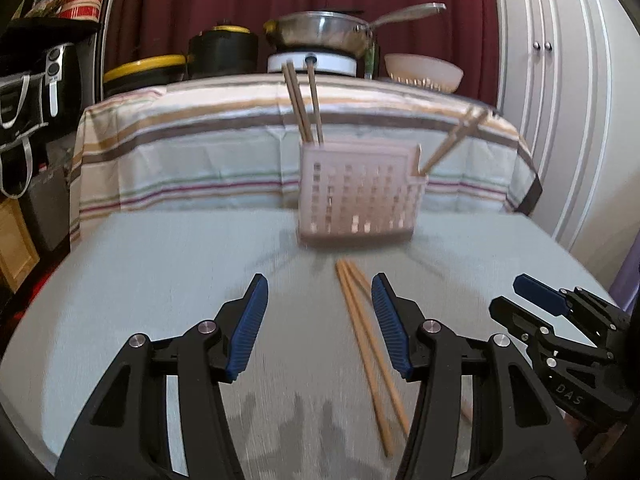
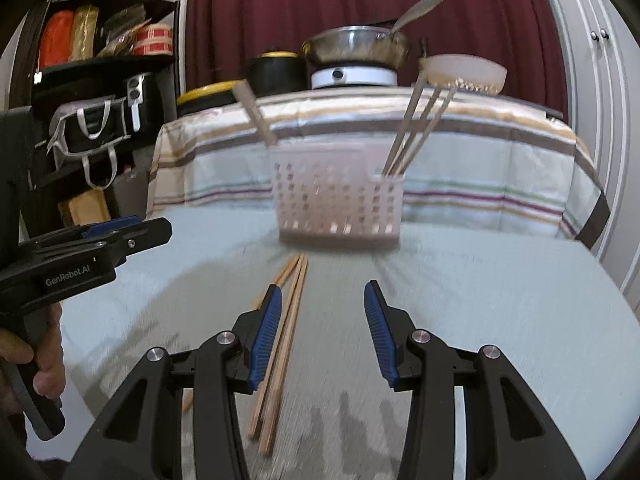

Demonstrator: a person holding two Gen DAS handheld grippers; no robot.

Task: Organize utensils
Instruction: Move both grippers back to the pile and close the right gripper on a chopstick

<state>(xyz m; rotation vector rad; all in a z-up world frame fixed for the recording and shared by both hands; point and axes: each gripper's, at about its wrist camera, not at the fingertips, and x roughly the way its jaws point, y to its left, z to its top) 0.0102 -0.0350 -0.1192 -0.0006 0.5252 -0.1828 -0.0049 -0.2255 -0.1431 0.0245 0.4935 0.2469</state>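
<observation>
A: What is taking up most of the scene?

B: A pale grey table (image 1: pixel 160 280) is filling the near half, and a striped cloth (image 1: pixel 192 148) is draping over a farther surface behind it. Along the far edge a steel pan (image 1: pixel 320 32) is sitting on a white burner (image 1: pixel 312 65), with a pale bowl (image 1: pixel 424 72) to its right.

A: And the utensils?

B: A pink slotted basket (image 1: pixel 356 196) is standing upright near the middle of the table. Two chopsticks (image 1: pixel 304 108) are leaning out of its left end, and more sticks (image 2: pixel 420 128) are slanting out of a small side pocket on its right. Loose chopsticks (image 1: pixel 368 348) are lying flat on the table just in front of the basket.

A: What are the grippers doing?

B: The left gripper (image 1: pixel 320 320) is hovering over the table with its blue fingers (image 1: pixel 248 328) apart and nothing between them; the loose chopsticks are running under its right finger. The right gripper (image 2: pixel 320 332) is likewise standing apart and empty, with the chopsticks beside its left finger. A hand (image 2: pixel 24 364) is gripping the left tool's handle.
</observation>
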